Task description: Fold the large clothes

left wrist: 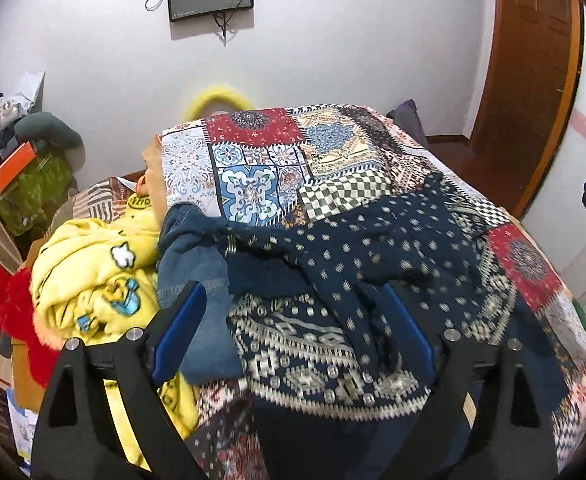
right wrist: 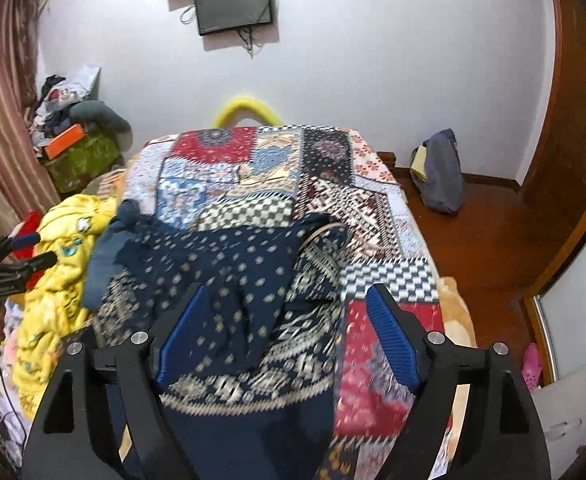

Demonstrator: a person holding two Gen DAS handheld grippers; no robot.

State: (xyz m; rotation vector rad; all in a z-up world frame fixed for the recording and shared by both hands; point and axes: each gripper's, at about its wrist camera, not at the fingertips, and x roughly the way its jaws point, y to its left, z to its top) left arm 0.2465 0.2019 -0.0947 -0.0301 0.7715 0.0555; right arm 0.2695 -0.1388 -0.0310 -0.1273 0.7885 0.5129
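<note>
A crumpled navy garment (left wrist: pixel 353 248) on the table (right wrist: pixel 393 312) is framed by both gaping, empty tools (left wrist: pixel 293 332) (right wrist: pixel 285 336); opposite edges are best gripped, then spread flat.

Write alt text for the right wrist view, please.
The open right claw hovers over a crumpled navy patterned garment lying on a patchwork bedspread. A yellow garment is piled at the left, with the left claw beside it.

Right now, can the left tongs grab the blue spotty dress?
Probably yes. The left tongs are open right above the blue spotty dress on the patchwork bed, and nothing lies between them. The yellow blanket sits off to the side.
</note>
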